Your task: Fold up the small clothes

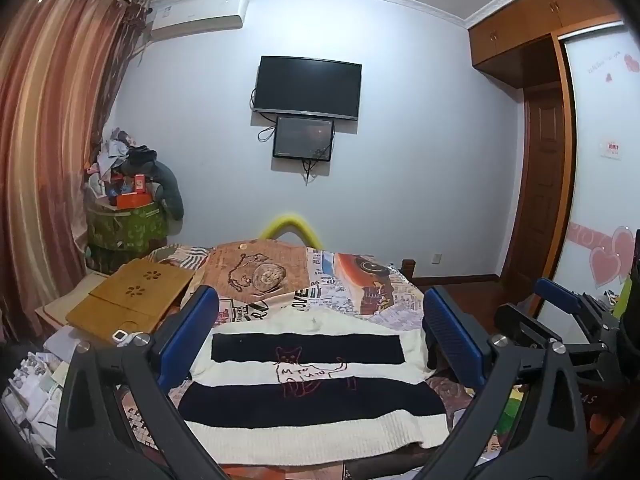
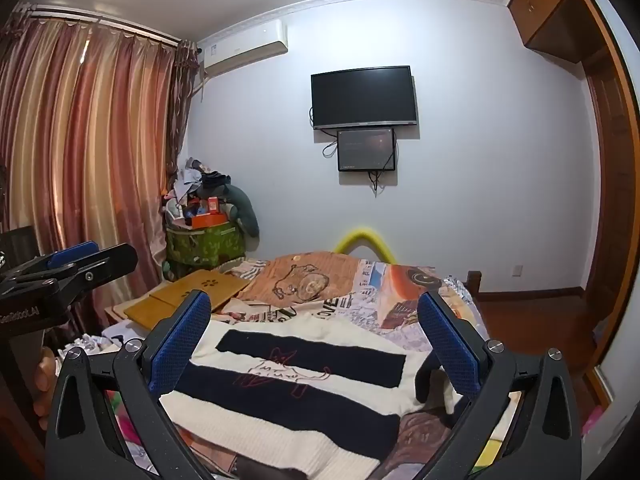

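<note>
A small cream knit sweater [image 1: 316, 428] with two wide black stripes and a red cat outline lies spread flat on the patterned bedspread [image 1: 360, 292]. My left gripper [image 1: 320, 320] hovers above its near half, open wide, blue pads apart, nothing between them. The right wrist view shows the same sweater [image 2: 280, 424] below my right gripper [image 2: 314, 320], which is also open and empty. The right gripper [image 1: 568, 312] appears at the right edge of the left wrist view. The left gripper [image 2: 76, 268] shows at the left edge of the right wrist view, with a hand [image 2: 44, 384] below it.
A wooden lap tray [image 1: 136, 300] lies at the bed's left side, with papers [image 1: 36, 384] nearer me. A green bin [image 1: 128, 228] piled with clutter stands by the striped curtain [image 1: 48, 140]. Two screens [image 1: 308, 88] hang on the far wall. A wardrobe [image 1: 552, 160] lines the right.
</note>
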A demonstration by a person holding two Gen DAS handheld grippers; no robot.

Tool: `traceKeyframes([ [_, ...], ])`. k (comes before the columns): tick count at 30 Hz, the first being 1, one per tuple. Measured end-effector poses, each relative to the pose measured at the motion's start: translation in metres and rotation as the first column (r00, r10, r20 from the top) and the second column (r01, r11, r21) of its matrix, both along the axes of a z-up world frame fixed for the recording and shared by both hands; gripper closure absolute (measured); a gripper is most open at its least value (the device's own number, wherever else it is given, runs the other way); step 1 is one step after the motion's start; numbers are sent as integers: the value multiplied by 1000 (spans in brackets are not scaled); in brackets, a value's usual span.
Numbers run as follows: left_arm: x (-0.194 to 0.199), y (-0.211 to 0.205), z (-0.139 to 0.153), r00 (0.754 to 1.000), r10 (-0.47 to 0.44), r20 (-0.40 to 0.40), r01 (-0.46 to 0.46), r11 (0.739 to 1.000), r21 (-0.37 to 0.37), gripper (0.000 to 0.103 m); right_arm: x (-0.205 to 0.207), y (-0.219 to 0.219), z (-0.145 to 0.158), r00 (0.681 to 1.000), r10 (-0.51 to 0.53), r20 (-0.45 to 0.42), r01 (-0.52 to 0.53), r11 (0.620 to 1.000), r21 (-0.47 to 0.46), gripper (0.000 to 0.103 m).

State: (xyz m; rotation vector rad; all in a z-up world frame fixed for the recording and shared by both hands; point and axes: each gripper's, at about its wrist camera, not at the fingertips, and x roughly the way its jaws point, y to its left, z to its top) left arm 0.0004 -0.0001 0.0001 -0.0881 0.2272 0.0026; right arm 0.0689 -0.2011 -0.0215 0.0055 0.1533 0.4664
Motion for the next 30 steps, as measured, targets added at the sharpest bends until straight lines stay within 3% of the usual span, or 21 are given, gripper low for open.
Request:
traceKeyframes([
  [9, 1, 16, -7, 1000, 13, 1, -13, 999, -35, 0, 0, 1, -1, 1000, 7, -1, -7, 1000, 6, 0],
  [30, 12, 10, -7, 999, 27, -27, -28, 999, -21, 0, 1, 1, 1, 1000, 0, -22, 0, 1000, 8, 0],
])
